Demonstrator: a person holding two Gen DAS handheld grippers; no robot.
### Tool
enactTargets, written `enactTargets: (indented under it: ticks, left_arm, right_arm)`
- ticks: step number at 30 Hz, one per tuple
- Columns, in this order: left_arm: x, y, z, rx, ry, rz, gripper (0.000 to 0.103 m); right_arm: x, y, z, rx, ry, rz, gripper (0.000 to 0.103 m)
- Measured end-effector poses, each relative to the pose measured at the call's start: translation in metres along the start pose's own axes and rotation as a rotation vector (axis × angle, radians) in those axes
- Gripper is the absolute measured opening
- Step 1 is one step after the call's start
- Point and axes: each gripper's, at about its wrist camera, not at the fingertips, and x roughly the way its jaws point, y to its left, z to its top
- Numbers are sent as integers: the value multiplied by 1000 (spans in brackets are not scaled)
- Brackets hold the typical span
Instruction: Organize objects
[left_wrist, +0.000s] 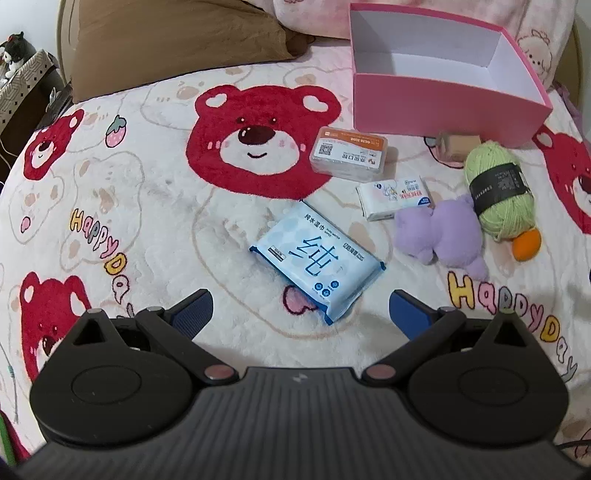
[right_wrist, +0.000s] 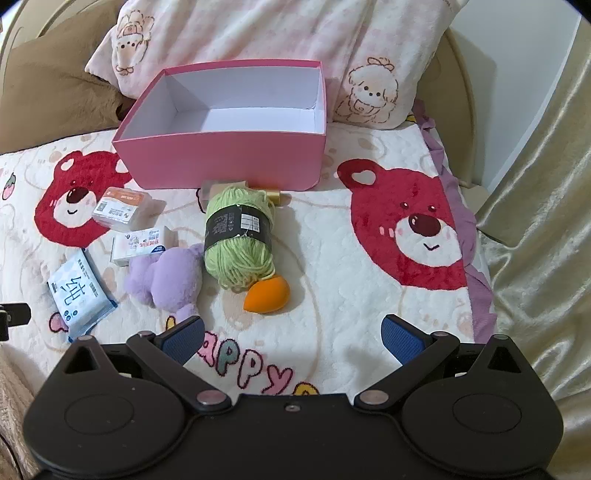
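Both claws hover over the bed, tilted down at the fleecy cream blanket (left_wrist: 155, 221) with its red bear faces. The left gripper (left_wrist: 301, 314) has its blue pads spread wide, nothing between them; just ahead of its tips lies the flat blue-and-white pack of wet wipes (left_wrist: 317, 264), slanted, with its near corner reaching toward the gap. Further ahead sits the clear plastic box with an orange label (left_wrist: 349, 153), and ahead to the right of that claw the small white tissue packet (left_wrist: 397, 197).

Right of the wipes, the fluffy lilac plush toy (left_wrist: 441, 232) is slumped beside the green ball of yarn with a dark paper band (left_wrist: 496, 192). An orange teardrop makeup sponge (left_wrist: 526, 243) touches the yarn's near end. Beyond the yarn there is a small tan item (left_wrist: 458, 146), mostly hidden — possibly a little box, hard to tell.

The right gripper (right_wrist: 291, 338) is also wide apart and carrying nothing. The sponge (right_wrist: 266, 293) lies just ahead of it, slightly left of centre, the yarn (right_wrist: 240, 236) straight beyond, the plush (right_wrist: 166, 280) ahead by its left finger, the wipes (right_wrist: 79, 291) far out left.

At the far end for both claws stands the open pink cardboard box with a white inside (right_wrist: 229, 162), nothing in it, pillows behind.
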Motion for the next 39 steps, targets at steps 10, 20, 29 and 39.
enactTargets:
  ticks: [10,20,29,39]
  left_arm:
    - [1,4,-5,-22,-13,-43,103]
    - [-1,3,-5,-15,-12,-68,103]
    - [-3,3,-5,-22,7,-92,103]
    - [-1,7,-6,-29,18,-92,103]
  right_arm:
    - [2,0,-1,5,7,-2,103]
    - [5,-1,-2,11,16,-5,103]
    - [5,-1,-2,11,17,-6,103]
    - [7,0,-4,11,24,-10,103]
